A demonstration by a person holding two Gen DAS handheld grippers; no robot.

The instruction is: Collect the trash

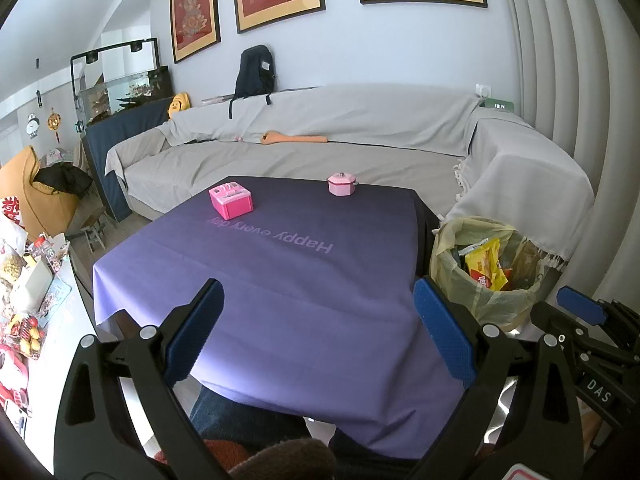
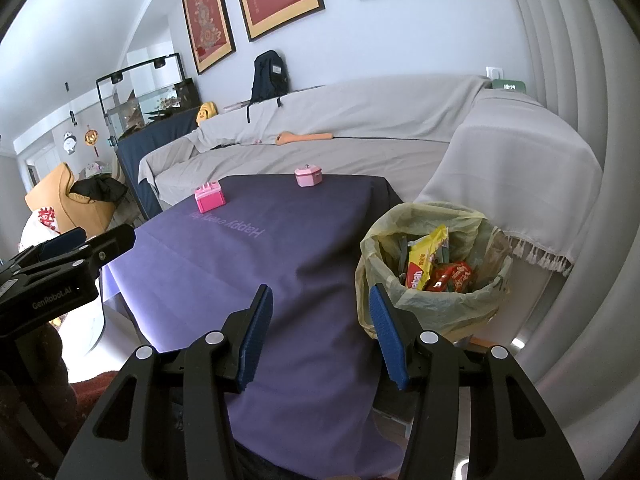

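A bin lined with a pale yellow bag [image 1: 460,248] [image 2: 384,236] stands on the floor right of the table. It holds a yellow wrapper [image 1: 486,264] [image 2: 426,256] and red wrappers [image 2: 454,276]. My left gripper [image 1: 320,328] is open and empty above the near part of the purple tablecloth [image 1: 280,272]. My right gripper [image 2: 322,334] is open and empty over the cloth's right edge [image 2: 256,280], just left of the bin. Its blue pad shows at the right edge of the left wrist view [image 1: 580,304].
Two pink toy boxes [image 1: 231,200] [image 1: 342,184] sit at the table's far side. A grey-covered sofa [image 1: 320,152] wraps behind the table and bin. A cluttered side surface with snacks [image 1: 24,280] lies to the left. A fish tank [image 1: 120,92] stands at the back left.
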